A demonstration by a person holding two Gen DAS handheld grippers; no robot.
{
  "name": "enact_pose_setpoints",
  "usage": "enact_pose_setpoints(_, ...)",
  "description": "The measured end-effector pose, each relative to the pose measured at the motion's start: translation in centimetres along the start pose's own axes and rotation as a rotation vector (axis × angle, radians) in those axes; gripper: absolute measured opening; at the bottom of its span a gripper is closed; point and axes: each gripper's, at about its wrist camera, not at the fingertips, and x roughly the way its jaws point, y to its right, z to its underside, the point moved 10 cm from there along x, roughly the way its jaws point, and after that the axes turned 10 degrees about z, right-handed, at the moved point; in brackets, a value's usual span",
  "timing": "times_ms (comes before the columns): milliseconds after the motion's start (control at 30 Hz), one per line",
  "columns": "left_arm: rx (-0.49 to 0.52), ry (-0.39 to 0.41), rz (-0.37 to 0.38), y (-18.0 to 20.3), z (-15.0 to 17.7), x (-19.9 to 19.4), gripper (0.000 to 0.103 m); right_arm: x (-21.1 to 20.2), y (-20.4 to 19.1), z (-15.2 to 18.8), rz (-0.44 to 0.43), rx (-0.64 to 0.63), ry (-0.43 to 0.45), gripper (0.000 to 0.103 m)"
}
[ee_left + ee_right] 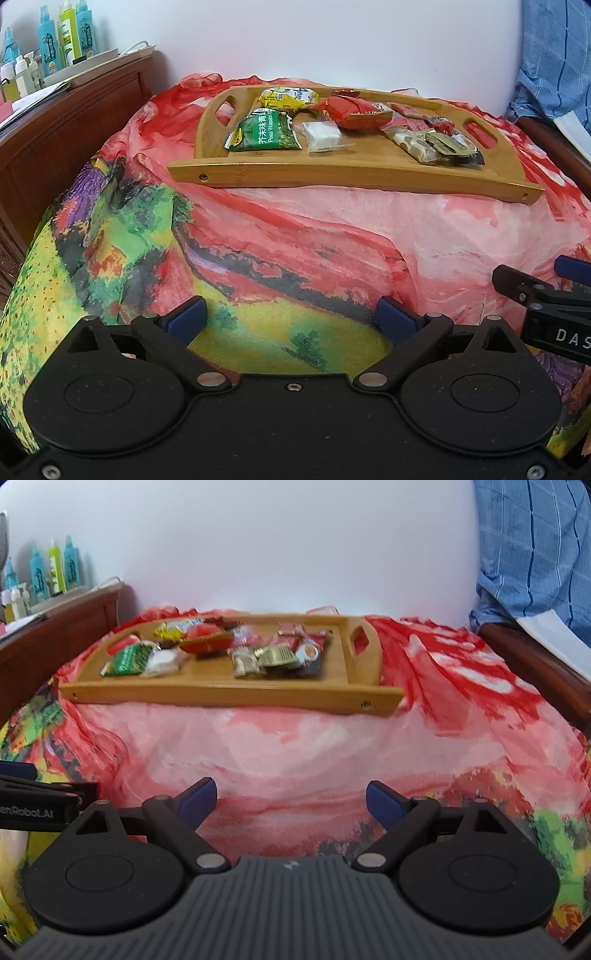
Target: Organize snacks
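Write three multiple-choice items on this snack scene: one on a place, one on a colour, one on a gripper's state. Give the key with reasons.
1. Where does the green wasabi-pea packet lie?
A. at the left end of the wooden tray
B. on the cloth, off the tray
C. on the side cabinet

2. What colour is the big puffed packet mid-tray?
A. blue
B. red
C. white

3. How is the left hand-held gripper?
A. shut on a snack
B. shut on the tray's rim
C. open and empty

Key: 1 A, it lies beside the tray's left handle hole; 2 B, its wrapper is plainly red; 3 C, its blue pads stand wide apart with only the cloth behind them.
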Motion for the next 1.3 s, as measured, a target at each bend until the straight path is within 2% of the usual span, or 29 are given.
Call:
enact_pose_setpoints(233, -0.013, -0.006, -0.004, -0.15, 0.15, 0.31, 0.103, 0.70, -0.45, 0.55, 0.026, -0.036, -0.015, 0.103)
enact_pose_setpoints(1300, -0.017, -0.004, -0.004, -0.22, 0.15, 0.50, 0.103, 0.97, -0.33, 0.62, 0.032, -0.024, -0.020, 0.103)
